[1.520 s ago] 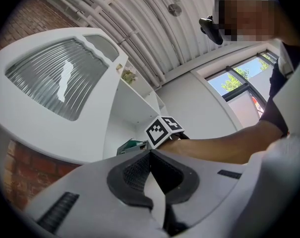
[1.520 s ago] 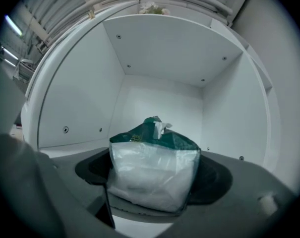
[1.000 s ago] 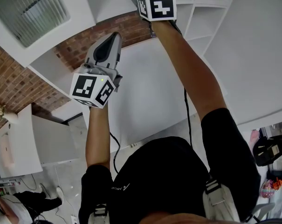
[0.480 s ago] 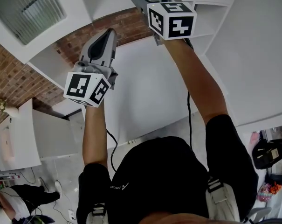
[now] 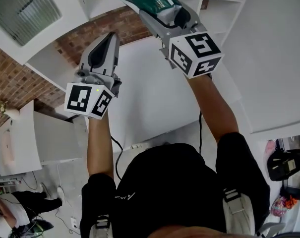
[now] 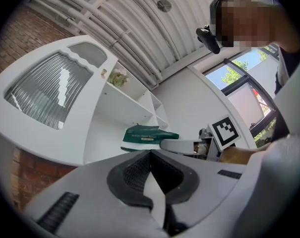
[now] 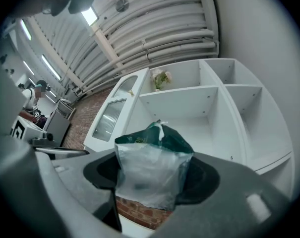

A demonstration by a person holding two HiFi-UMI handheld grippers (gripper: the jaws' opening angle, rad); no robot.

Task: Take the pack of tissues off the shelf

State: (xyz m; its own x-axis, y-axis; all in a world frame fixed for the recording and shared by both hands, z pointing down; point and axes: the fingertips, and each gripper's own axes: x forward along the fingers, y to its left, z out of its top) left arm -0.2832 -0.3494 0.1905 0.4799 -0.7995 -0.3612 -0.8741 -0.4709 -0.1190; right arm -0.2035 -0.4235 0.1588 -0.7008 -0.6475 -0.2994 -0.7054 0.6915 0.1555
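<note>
Right tongs (image 7: pixel 150 177) up high, and I've got the pack of tissues (image 7: pixel 150 155) pinched between the two jaws. They're held apart by the width of the pack, pressing in on either side of its clear, crinkled end, with the dark green end sticking out past the tips. From my head camera the pack pokes out beyond the tips, up and away from me. The marker cube (image 5: pixel 195 53) sits at the near end of the tongs, just above my wrist.

Straight out along the right tongs, beyond the pack, there's the white shelf unit (image 7: pixel 209 110) with its open compartments. The pack touches none of its boards. It hangs in the jaws in front of the unit, its lower edge showing against the brick wall (image 7: pixel 140 211) below the shelves. In a top compartment, up past the tips, there's a small plant or bunch of flowers (image 7: pixel 160 78), too small to say which. Left of the shelves is a white cabinet door with a ribbed pane (image 7: pixel 111 115).

Left tongs (image 6: pixel 150 155): jaws together, tips meeting, nothing between them. They're raised beside the right pair, well apart from it, pointing up at the same unit. Out past their tips, the green pack shows side-on at the end of the right tongs' long grey jaw. The ribbed pane is off to the upper left.
</note>
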